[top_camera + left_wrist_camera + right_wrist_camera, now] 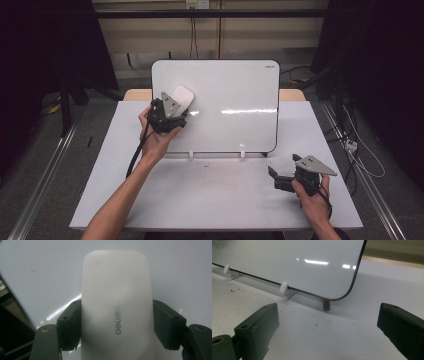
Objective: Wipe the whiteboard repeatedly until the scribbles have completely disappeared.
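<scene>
Now, with left claw [116,323] clamped on white rounded plastic eraser [182,97], right claw [328,332] apart: press flat against glossy whiteboard [235,90], wipe evenly.

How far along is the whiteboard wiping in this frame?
Done: the left gripper is shut on the white eraser, and the whiteboard looks almost clean. In hand: the eraser sits against the board's upper left area. Left: a faint smudge near the eraser remains. The right gripper rests open on the table.
</scene>
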`<move>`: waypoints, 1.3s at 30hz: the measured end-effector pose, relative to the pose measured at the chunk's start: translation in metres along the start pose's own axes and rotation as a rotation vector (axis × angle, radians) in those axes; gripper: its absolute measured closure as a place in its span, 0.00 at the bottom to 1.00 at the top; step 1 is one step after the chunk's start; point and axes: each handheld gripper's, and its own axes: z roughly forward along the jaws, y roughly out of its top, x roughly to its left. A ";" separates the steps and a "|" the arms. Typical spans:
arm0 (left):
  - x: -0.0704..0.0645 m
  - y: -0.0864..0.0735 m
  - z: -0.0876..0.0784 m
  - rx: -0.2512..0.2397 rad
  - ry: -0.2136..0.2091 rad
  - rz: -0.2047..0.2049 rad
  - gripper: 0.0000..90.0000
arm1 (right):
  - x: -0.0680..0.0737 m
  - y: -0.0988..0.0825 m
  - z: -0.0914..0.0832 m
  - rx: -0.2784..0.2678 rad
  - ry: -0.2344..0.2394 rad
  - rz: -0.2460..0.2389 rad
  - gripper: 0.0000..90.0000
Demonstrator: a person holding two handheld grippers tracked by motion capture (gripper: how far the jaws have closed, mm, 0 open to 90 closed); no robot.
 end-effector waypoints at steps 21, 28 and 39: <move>0.065 0.038 0.013 -0.034 0.136 -0.078 0.35 | -0.003 -0.001 -0.002 -0.001 0.001 0.005 0.04; 0.090 0.028 0.006 -0.003 0.196 -0.155 0.35 | -0.004 -0.002 -0.003 -0.005 -0.002 0.008 0.04; 0.062 0.026 0.005 0.068 0.138 -0.056 0.35 | 0.000 0.000 -0.001 -0.004 0.003 -0.002 0.04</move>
